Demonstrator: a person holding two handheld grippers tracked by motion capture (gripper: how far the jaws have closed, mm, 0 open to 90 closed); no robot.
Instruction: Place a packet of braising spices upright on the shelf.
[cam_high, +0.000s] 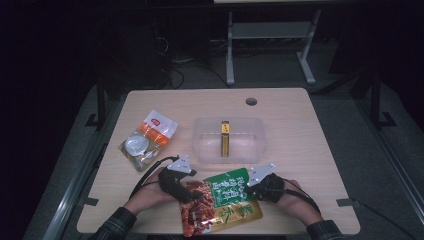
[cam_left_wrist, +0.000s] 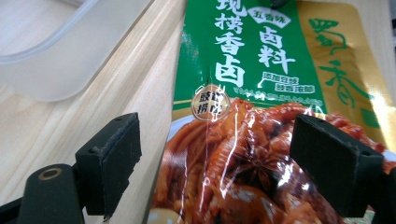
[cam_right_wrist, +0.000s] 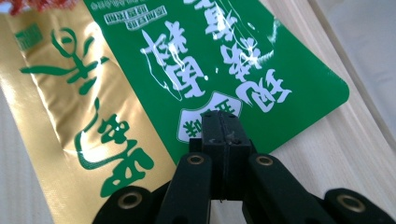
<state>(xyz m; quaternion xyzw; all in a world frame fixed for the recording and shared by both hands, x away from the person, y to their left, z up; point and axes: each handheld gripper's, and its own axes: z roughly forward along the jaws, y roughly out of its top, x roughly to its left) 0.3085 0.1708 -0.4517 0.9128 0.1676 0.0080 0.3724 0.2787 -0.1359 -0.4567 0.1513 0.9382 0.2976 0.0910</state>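
Two food pouches (cam_high: 222, 200) (cam_high: 148, 139), one clear tub (cam_high: 202, 145), one yellow box (cam_high: 225, 138)

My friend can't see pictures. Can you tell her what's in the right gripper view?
The right gripper has its two black jaws pressed shut on the edge of a shiny green and gold food packet with white writing. The packet lies on a pale wooden table.
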